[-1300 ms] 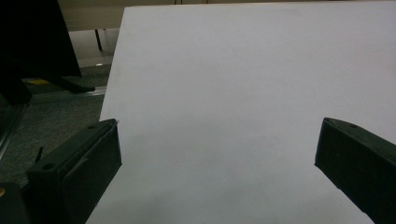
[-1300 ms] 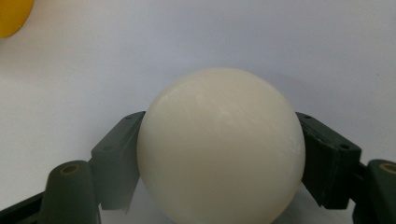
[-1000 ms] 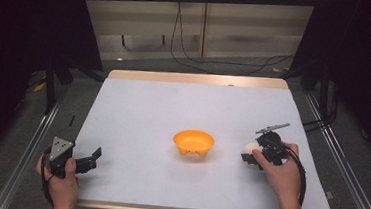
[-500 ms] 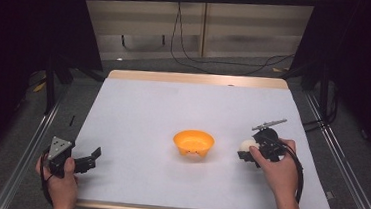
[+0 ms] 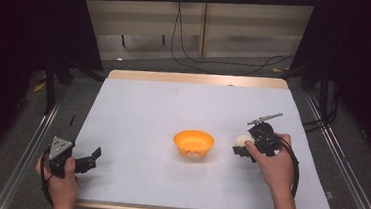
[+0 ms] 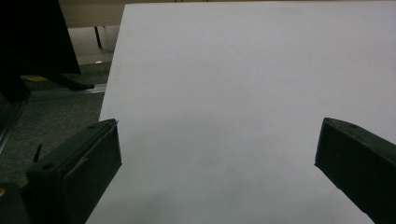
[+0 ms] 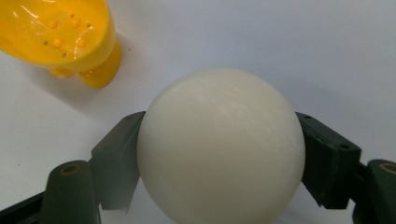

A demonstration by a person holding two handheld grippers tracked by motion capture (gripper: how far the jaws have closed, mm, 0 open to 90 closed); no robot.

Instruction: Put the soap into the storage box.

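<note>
Right gripper [image 7: 219,186]: jaws clamped on a white ball [image 7: 220,144], one pad on each flank at about its widest part. In the right gripper view the ball sits centre-low in the frame, round, smooth, faint sheen at upper right; being a sphere, it has no long axis or pointing direction to report.

Beyond the ball, upper left of that frame: an orange bowl [image 7: 56,32] on small feet, holes in its base, standing near the ball but apart from it.

High view: the right gripper [image 5: 240,145] is right of centre on the white table [image 5: 143,111], held by the right hand [image 5: 272,159]. The white ball [image 5: 241,138] shows at the gripper's tip, just right of the orange bowl [image 5: 193,142], which stands upright at mid-frame, mouth up.

Left gripper [image 6: 217,154]: jaws spread wide, nothing between them, bare tabletop ahead. In the high view the left gripper [image 5: 91,156] sits at lower left, at the table's near-left edge, gripped by the left hand [image 5: 62,182], tips aimed toward frame right.
</note>
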